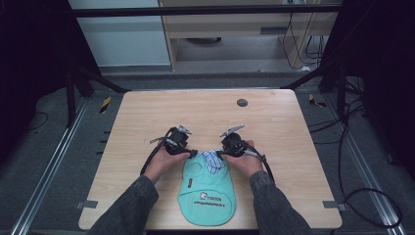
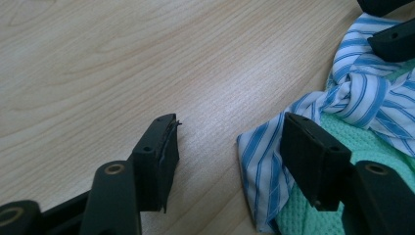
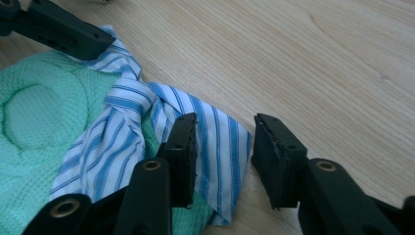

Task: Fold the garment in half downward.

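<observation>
While forearms converge | left gripper (image 1: 192, 153), right gripper (image 1: 221, 153) agape, flanking striped collar (image 1: 212, 160)

The setting is a lab or test room arranged for recording. A single wooden counter (image 1: 205, 112) stands on grey carpet (image 1: 54, 142) inside a dark metal frame (image 1: 205, 11), with black curtains (image 1: 29, 54) closing off both sides. Metal rails (image 1: 46, 176) run along the floor to the left and right of the counter. Loose black cables (image 1: 362, 196) lie across the carpet, and further cables (image 1: 298, 39) hang at the light wooden furniture (image 1: 244, 24) against the back wall. Yellow-and-black hazard tape (image 1: 105, 104) marks the frame feet.
</observation>
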Demonstrator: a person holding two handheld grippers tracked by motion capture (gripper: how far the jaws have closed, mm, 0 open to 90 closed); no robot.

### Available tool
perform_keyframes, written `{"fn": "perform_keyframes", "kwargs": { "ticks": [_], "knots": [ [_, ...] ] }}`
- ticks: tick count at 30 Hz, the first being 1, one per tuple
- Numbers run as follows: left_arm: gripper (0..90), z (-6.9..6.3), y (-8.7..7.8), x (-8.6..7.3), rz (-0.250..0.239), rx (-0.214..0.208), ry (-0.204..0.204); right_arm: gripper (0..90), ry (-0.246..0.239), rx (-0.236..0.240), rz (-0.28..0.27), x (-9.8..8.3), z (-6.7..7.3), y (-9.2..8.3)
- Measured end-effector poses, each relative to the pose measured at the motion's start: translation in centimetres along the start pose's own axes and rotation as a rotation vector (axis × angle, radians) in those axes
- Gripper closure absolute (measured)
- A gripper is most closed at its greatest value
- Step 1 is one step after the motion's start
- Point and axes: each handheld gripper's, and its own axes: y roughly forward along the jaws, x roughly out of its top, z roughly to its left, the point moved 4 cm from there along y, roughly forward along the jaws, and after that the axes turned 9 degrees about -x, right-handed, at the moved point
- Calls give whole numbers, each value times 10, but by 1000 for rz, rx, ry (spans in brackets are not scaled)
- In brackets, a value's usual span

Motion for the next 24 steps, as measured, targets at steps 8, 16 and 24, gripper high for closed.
{"fn": "perform_keyframes", "kwargs": {
  "ticks": [8, 16, 24],
  "knots": [
    [532, -5, 0, -3, -19, -52, 17, 713, -19, 28, 11, 0, 2, -1],
    [815, -12, -2, -6, -27, -110, 9, 832, -42, 42, 21, 0, 7, -3],
    [852, -19, -28, 9, -76, -98, 67, 833, -84, 44, -42, 8, 7, -29]
  ]
}}
